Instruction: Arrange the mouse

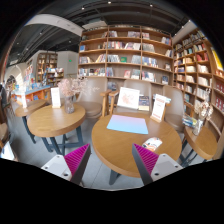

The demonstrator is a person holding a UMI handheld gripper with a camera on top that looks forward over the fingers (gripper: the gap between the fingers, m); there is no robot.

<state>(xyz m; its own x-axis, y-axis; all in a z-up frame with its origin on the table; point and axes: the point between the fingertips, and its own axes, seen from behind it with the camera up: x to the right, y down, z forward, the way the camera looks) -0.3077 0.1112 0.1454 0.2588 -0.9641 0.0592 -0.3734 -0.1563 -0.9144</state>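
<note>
Two claw (111, 160) fingers spread wide, nothing held; mouse (152, 144) small, indistinct on round table (110, 150)

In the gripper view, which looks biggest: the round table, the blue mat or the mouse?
1. Round table.
2. Blue mat.
3. Mouse, clearly smallest.
All lie beyond the open gripper, at similar distance, so the order is safe.

This is a bookshop or library reading room. Tall wooden bookshelves (125, 55) packed with books line the back and side walls. Round wooden tables, among them the nearest table (120, 150) and another table (55, 120), stand on the open floor, and upright display signs (129, 98) stand on them.
</note>
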